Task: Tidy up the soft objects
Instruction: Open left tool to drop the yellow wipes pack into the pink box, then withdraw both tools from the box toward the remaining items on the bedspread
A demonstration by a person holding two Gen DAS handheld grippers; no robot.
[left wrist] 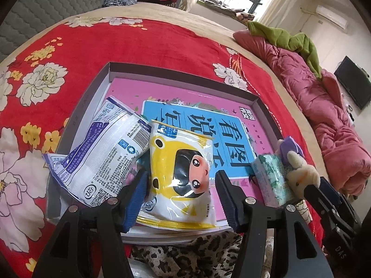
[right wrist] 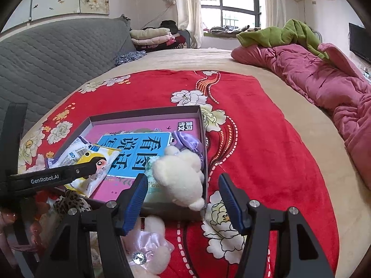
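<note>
An open box (left wrist: 180, 74) with a pink book (left wrist: 129, 88) in it lies on the red flowered blanket (right wrist: 255, 139). Inside are a white-and-purple tissue pack (left wrist: 104, 157) and a yellow cartoon tissue pack (left wrist: 183, 148). My left gripper (left wrist: 181, 176) is open, and the yellow pack lies flat between its fingers without being squeezed. At the box's right corner are a green tissue pack (right wrist: 151, 185), a white plush toy (right wrist: 183, 173) and a purple satin piece (right wrist: 187, 141). My right gripper (right wrist: 182, 180) is open just in front of the plush, holding nothing.
A leopard-print cloth (left wrist: 185, 247) and a pink satin piece with white fluff (right wrist: 148, 243) lie in front of the box. A pink quilt (right wrist: 313, 76) and green blanket (right wrist: 278, 34) fill the bed's right side. The grey headboard (right wrist: 58, 53) and folded clothes (right wrist: 153, 36) are at the left.
</note>
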